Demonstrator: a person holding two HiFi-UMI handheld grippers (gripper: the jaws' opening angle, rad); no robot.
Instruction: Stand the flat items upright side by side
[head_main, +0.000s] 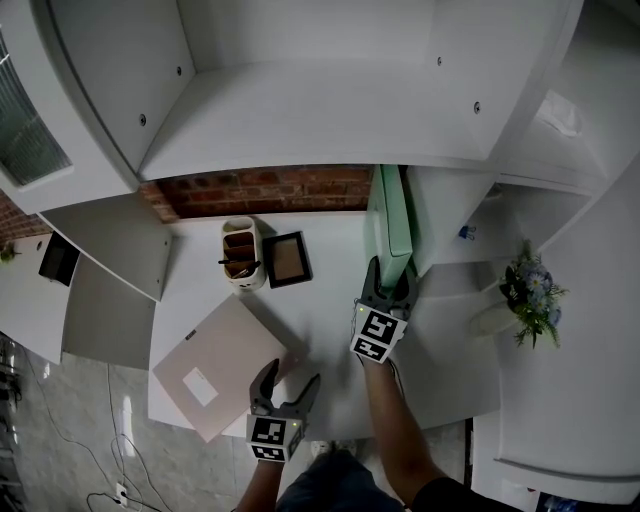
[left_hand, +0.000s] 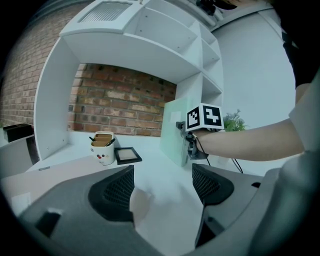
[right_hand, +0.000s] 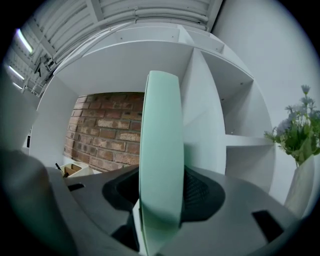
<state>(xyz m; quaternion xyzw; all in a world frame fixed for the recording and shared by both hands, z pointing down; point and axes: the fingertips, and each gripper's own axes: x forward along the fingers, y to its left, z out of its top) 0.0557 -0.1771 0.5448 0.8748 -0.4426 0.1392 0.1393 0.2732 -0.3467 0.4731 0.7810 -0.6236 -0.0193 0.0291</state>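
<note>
Standing on edge at about one o'clock on the white worktop (head_main: 330, 300), the green board (head_main: 388, 215) is upright with its far face close against the white shelf divider (head_main: 435, 215). The right claw (head_main: 392, 272) reaches it from the board's six o'clock side, level with the worktop, and straddles its near edge. In the right gripper view the board runs straight up the middle between the two pads, deep inside the claw. A strip of each meshed pad face shows beside it, so the jaws stand slightly apart around the board rather than clamped on it.

The pink board (head_main: 215, 365), with a white label on top, lies flat at roughly eight o'clock on the worktop. Its right corner pokes between the jaws of the left claw (head_main: 292, 372), nearer the left pad. That claw is wide open and tilted a little downward, and neither pad touches the corner.

A cup of pens (head_main: 240, 255) and a small black frame (head_main: 287, 258) sit side by side at eleven o'clock, before the brick wall. A vase of flowers (head_main: 530, 290) stands at three o'clock, well apart from both boards.
</note>
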